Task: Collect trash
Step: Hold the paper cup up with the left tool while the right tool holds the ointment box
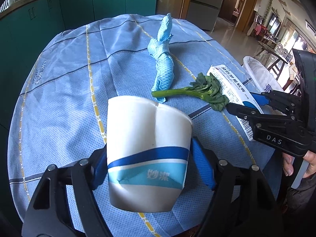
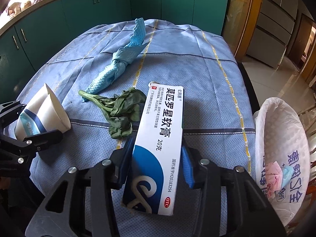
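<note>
Left gripper (image 1: 150, 165) clamps cup (image 1: 148, 152) at table's (image 1: 65, 75) 7 o'clock, right gripper (image 2: 156, 165) pinches box (image 2: 160, 144) at 5, leaf (image 2: 120, 110) between them, cloth (image 2: 118, 63) toward 12, bin (image 2: 284, 158) at 3.

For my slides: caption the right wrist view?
Right gripper clamps an ointment box beside wilted greens.

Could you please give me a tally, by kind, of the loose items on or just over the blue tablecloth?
Paper cup: 1
Medicine box: 1
Leafy green stalk: 1
Knotted blue cloth: 1
Total: 4
</note>
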### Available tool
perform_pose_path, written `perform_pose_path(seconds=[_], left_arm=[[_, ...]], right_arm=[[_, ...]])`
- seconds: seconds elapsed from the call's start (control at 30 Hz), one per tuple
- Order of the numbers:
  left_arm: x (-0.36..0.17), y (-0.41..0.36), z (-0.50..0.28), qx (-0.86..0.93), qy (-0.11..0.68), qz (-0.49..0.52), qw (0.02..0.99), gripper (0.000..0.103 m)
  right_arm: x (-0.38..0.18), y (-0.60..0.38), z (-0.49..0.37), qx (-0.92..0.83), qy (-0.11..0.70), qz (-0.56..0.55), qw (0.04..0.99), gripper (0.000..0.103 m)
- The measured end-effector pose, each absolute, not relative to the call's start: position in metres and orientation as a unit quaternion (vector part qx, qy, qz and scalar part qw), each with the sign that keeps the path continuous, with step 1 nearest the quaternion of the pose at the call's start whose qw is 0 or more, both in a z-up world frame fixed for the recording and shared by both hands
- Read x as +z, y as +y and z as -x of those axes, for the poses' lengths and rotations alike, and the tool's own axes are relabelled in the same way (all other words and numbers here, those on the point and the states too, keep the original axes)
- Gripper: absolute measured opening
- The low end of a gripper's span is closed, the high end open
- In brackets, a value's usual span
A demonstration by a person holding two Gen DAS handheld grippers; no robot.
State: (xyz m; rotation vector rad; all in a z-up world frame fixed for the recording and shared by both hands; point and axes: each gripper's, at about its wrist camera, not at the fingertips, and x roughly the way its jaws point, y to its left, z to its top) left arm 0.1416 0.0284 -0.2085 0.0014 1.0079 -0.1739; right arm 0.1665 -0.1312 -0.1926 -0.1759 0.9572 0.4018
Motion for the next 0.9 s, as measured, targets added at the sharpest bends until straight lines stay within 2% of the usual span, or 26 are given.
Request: perform_pose_path(seconds=[0.57, 0.9], left_arm=[[-0.173, 0.028, -0.129, -0.072, 0.438, -0.001, 0.896, 0.076], [-0.162, 0.018, -0.129, -0.078, 0.428, 0.002, 0.901, 0.076]], right_arm=[[-0.167, -0.157, -0.156, 0.171, 0.433, 0.062, 0.883, 0.045], [-0.156, -0.206, -0.155, 0.125, 0.421, 0.029, 0.898, 0.045]])
